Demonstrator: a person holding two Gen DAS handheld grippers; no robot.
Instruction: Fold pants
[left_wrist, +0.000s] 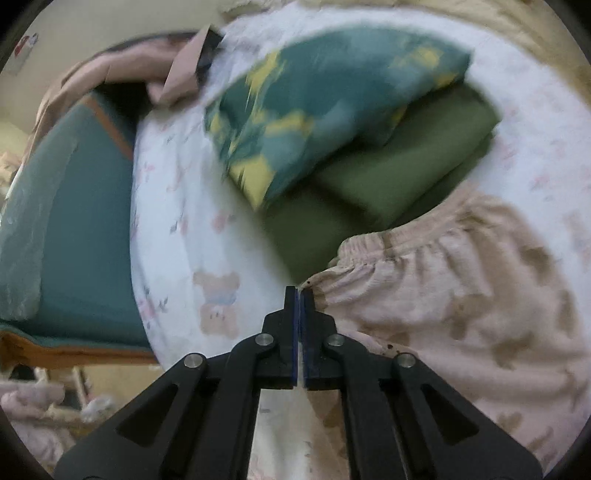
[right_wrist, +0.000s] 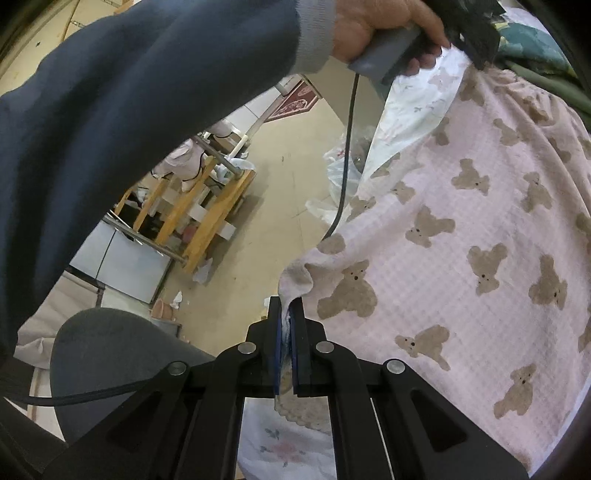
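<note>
The pink pants with brown bear print (right_wrist: 461, 236) lie on a white floral bed sheet (left_wrist: 177, 206). In the left wrist view the elastic waistband (left_wrist: 406, 251) shows at right. My left gripper (left_wrist: 299, 291) is shut on the waistband's corner. My right gripper (right_wrist: 286, 306) is shut on a corner of the pants' edge, cloth bunched between its pads. In the right wrist view the person's hand and dark blue sleeve (right_wrist: 147, 92) hold the left gripper at the top.
A folded olive-green garment (left_wrist: 388, 173) and a teal and yellow patterned one (left_wrist: 314, 103) lie stacked behind the waistband. A teal mattress (left_wrist: 85, 221) lies left of the sheet. Beyond the bed edge are a beige floor, wooden racks (right_wrist: 207, 214) and a grey chair (right_wrist: 110, 354).
</note>
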